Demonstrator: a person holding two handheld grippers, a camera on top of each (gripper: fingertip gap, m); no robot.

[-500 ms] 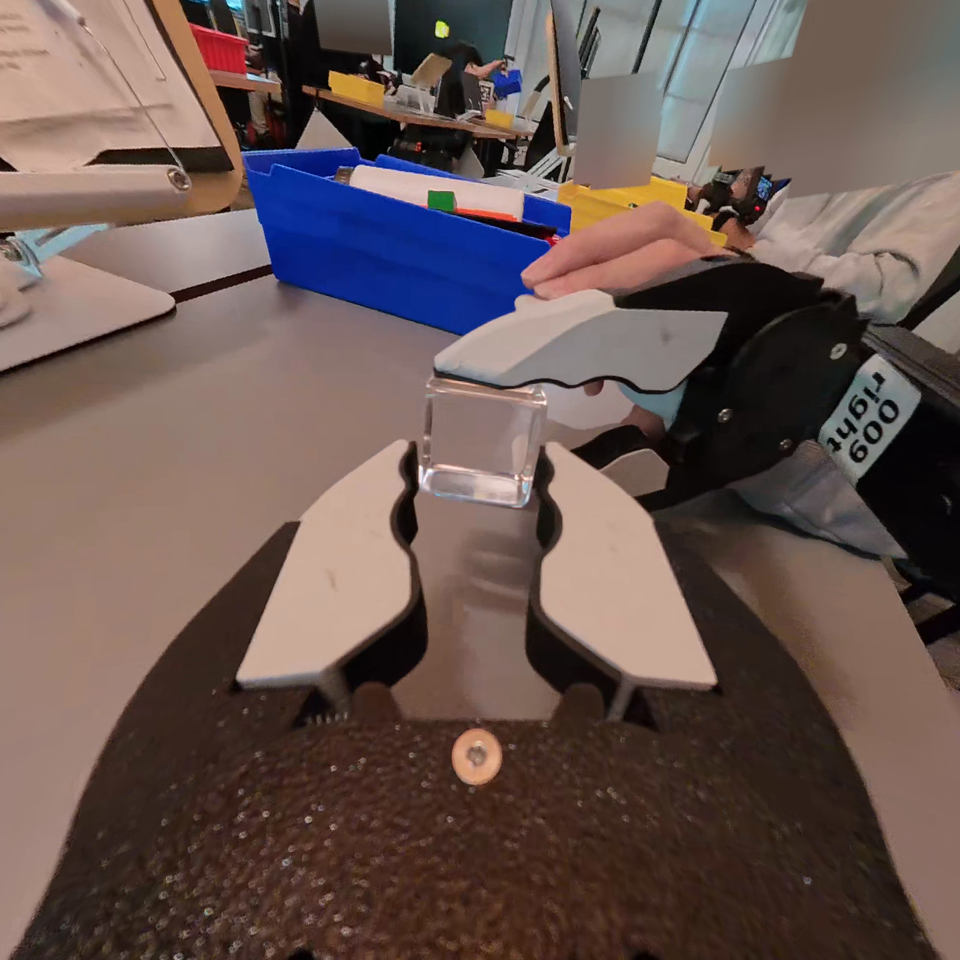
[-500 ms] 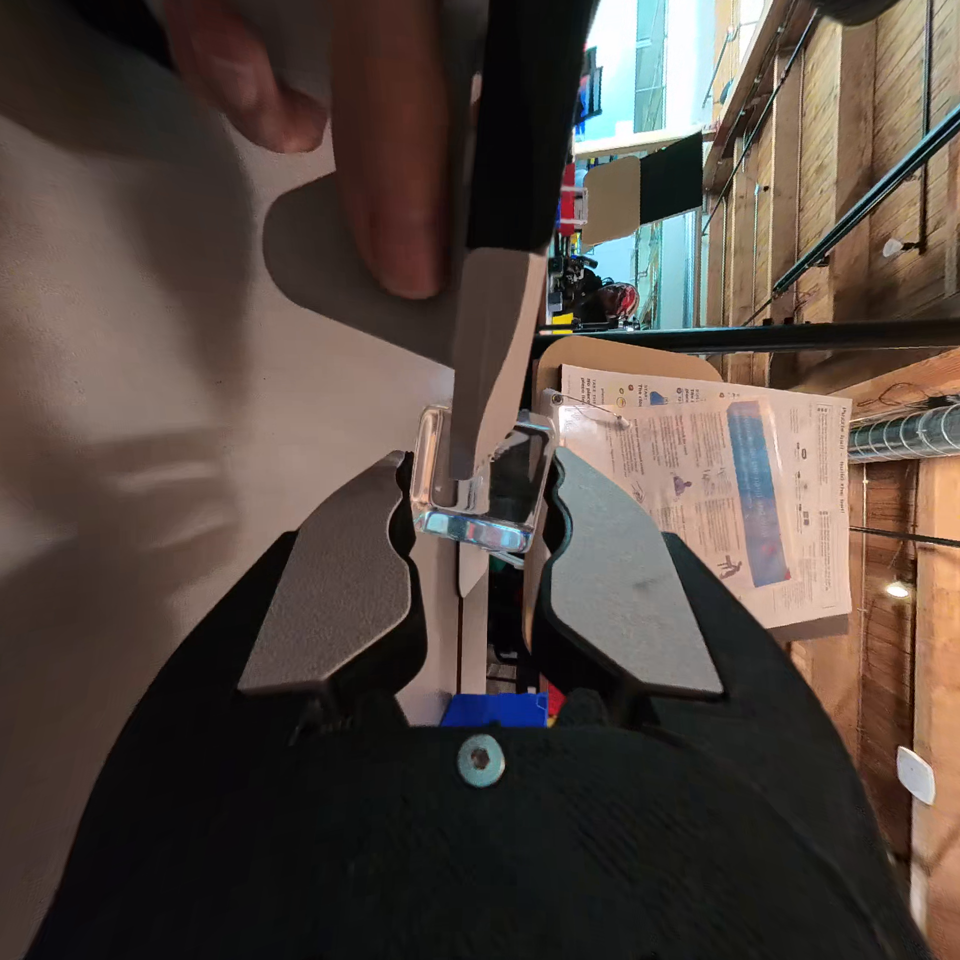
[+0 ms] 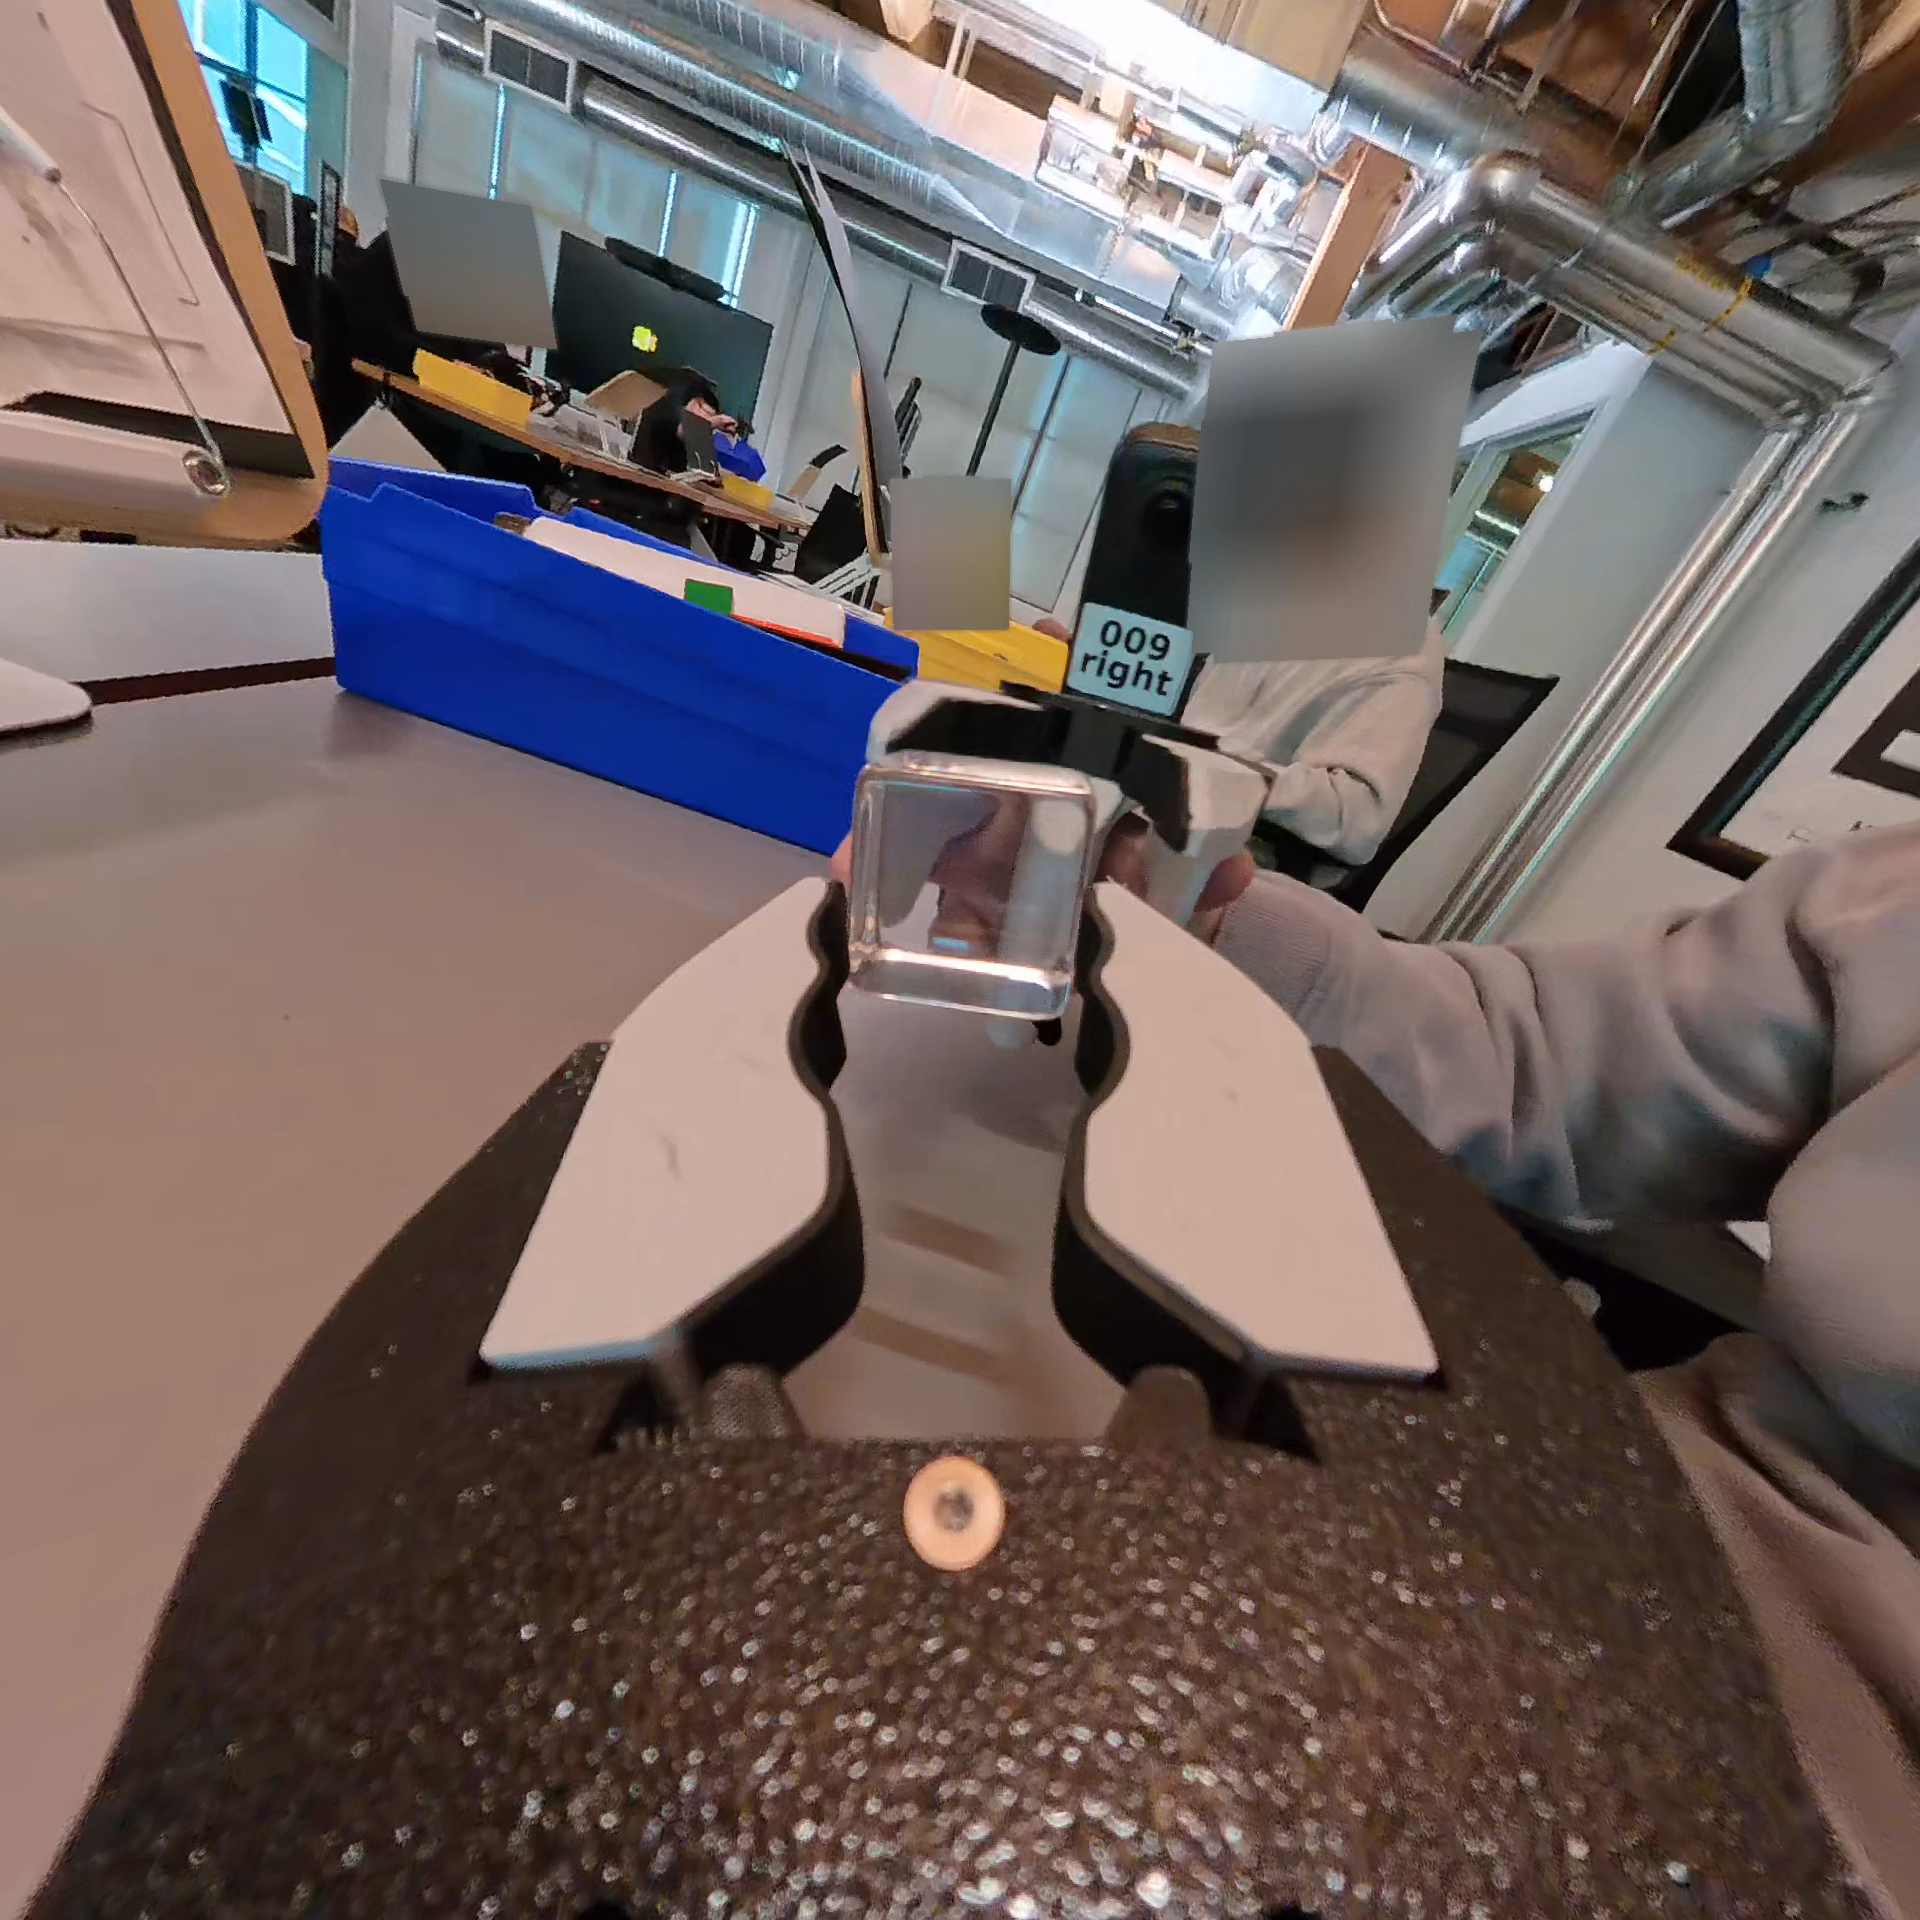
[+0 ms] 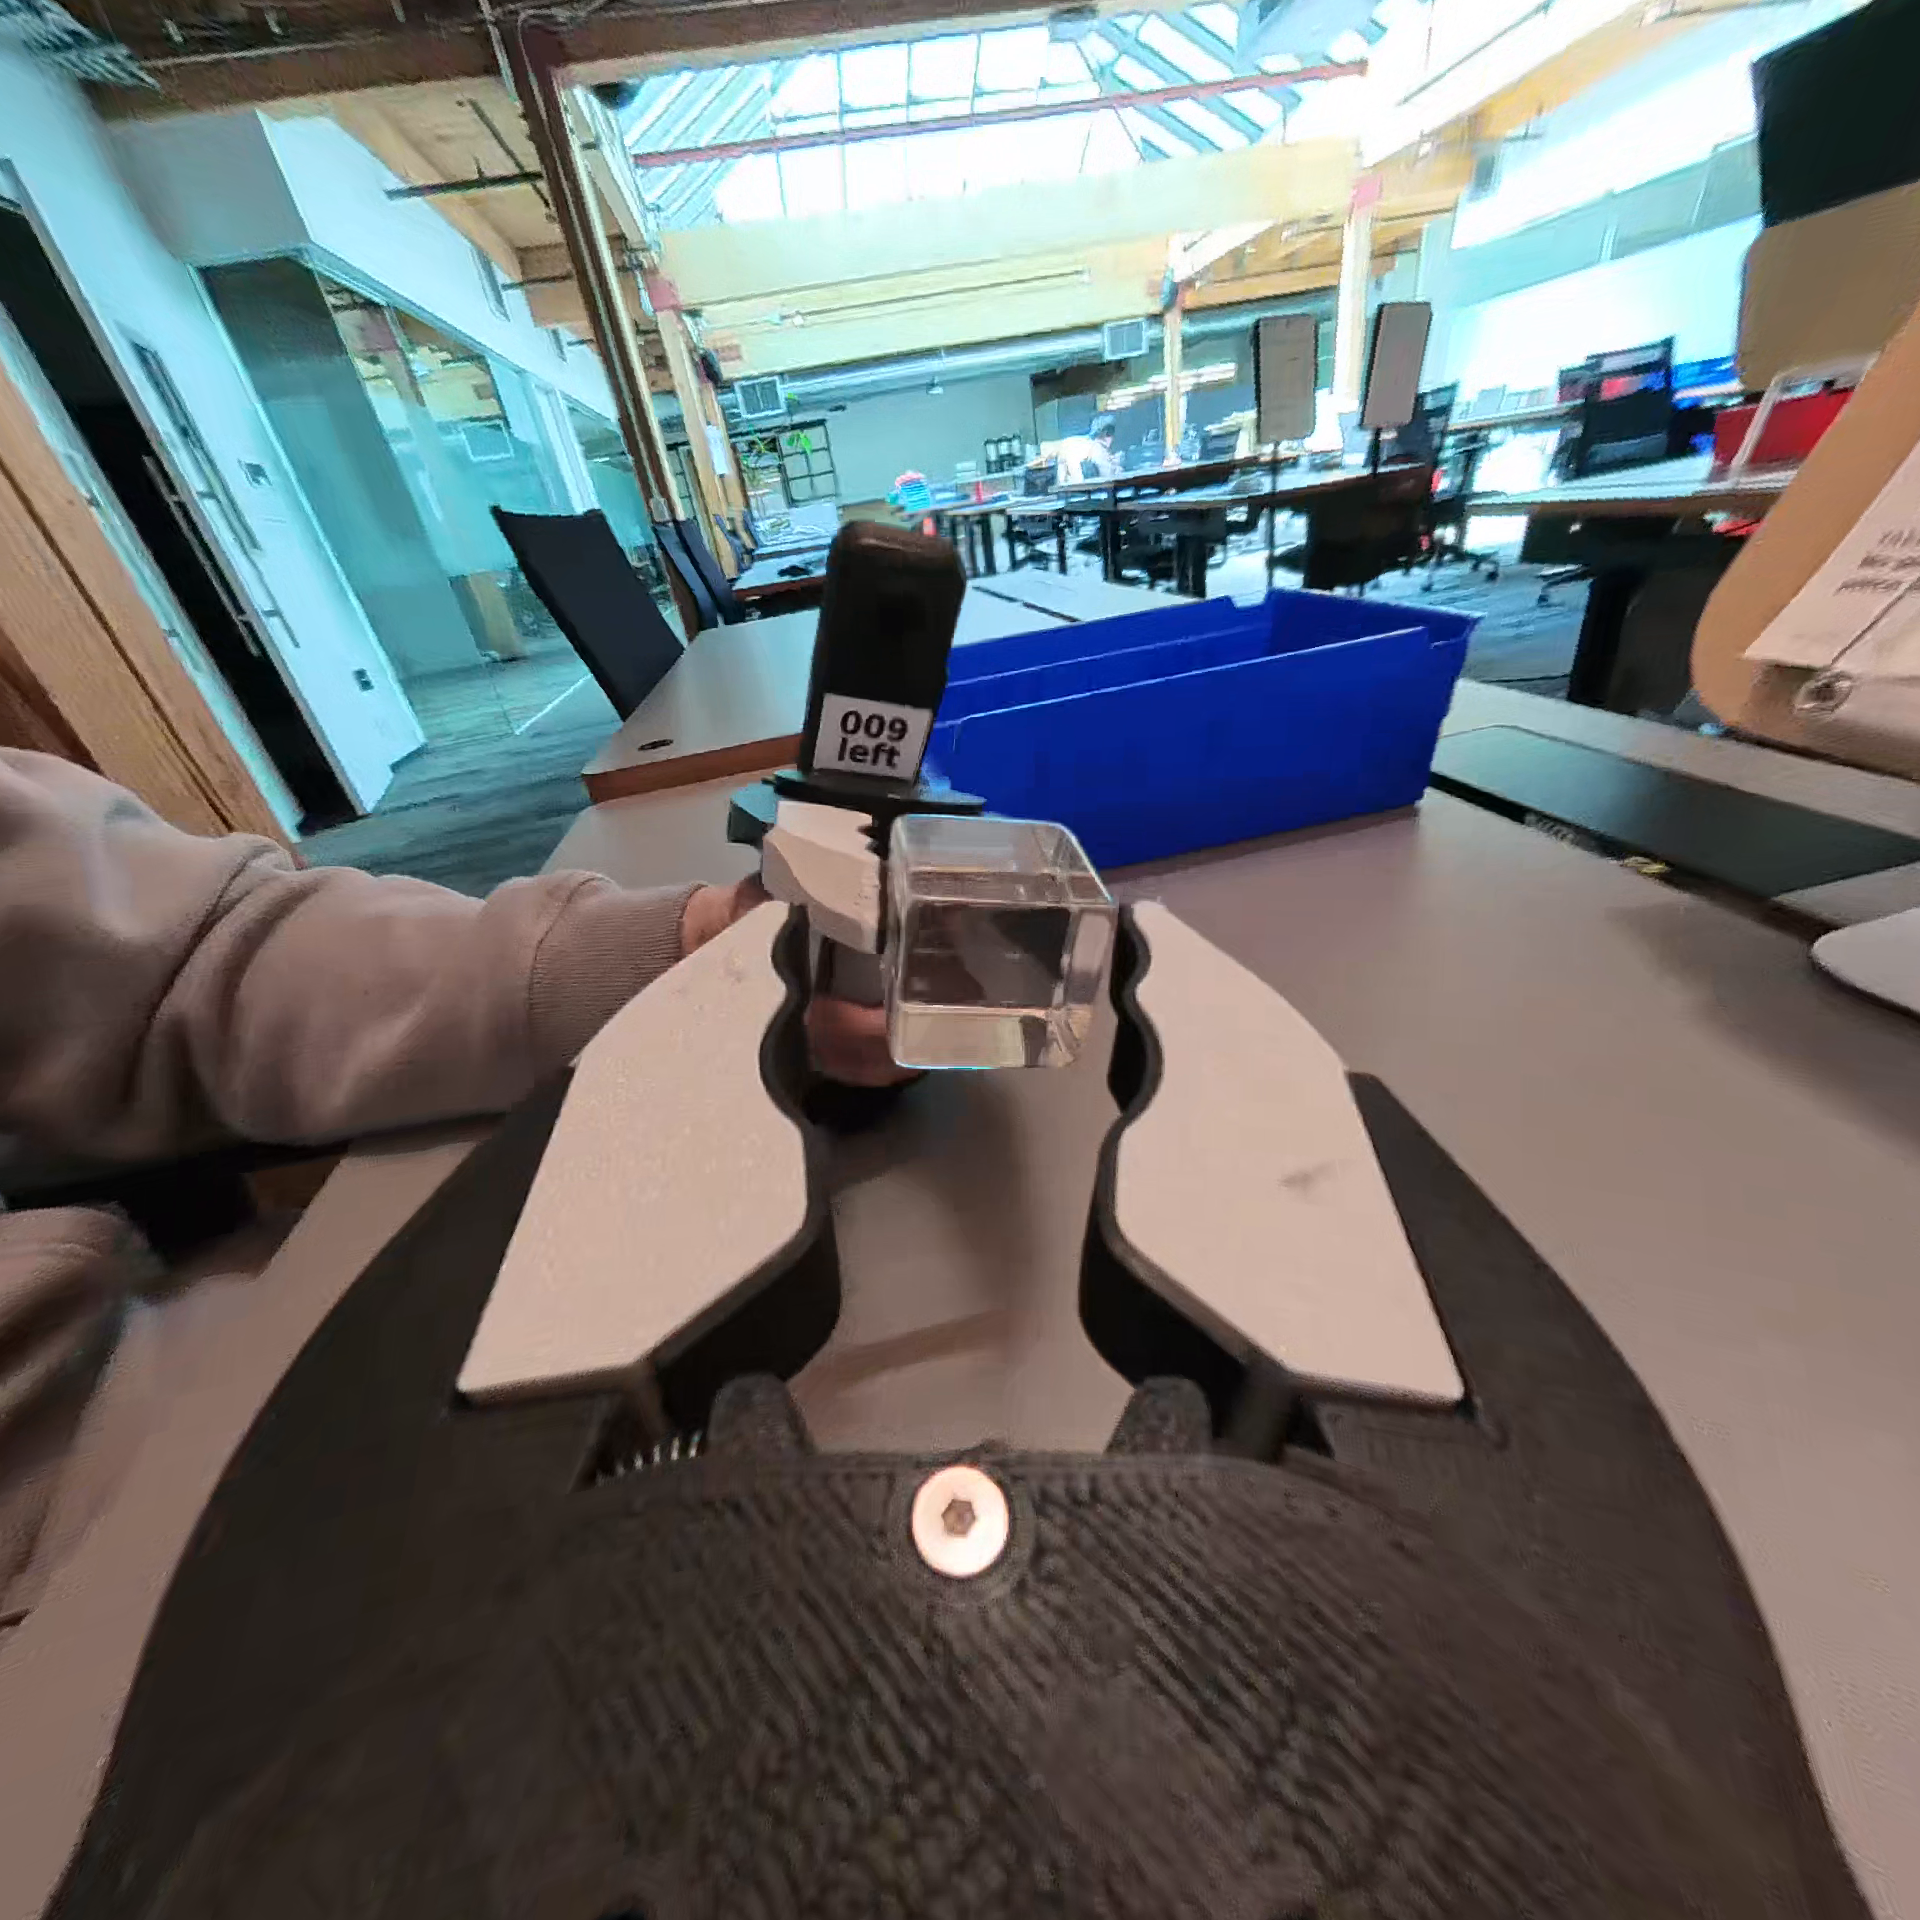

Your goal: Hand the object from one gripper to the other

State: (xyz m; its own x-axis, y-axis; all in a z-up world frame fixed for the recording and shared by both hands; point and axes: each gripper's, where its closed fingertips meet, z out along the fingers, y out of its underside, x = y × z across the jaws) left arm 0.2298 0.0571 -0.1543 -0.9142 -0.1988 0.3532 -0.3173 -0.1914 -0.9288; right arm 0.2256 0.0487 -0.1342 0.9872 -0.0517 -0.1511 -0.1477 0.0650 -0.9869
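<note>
A clear cube [image 3: 966, 894] is pinched between the two fingertips of my left gripper [image 3: 961, 920], held above the grey table [image 3: 312, 935]. My right gripper [image 3: 1049, 790] faces it from behind, upright and close. In the right wrist view the cube [image 4: 992, 945] sits between the fingers of my right gripper [image 4: 951, 935]. It lies against the right finger, and a clear gap shows at the left finger, so these jaws are open. The left gripper's body [image 4: 883, 665] and one of its fingers [image 4: 821, 883] show just behind the cube.
A blue bin [image 3: 582, 644] with several items stands on the table behind the cube; it also shows in the right wrist view [image 4: 1195, 727]. A stand holding a paper sheet [image 3: 135, 312] is at the far left. A person's grey sleeves [image 3: 1558, 1039] reach in from the side. Left and right tips are no more than a few centimetres apart.
The right gripper has turned from sideways to upright and now stands open around the cube. Both views have tilted up. The cube stays in the left gripper's fingertips.
</note>
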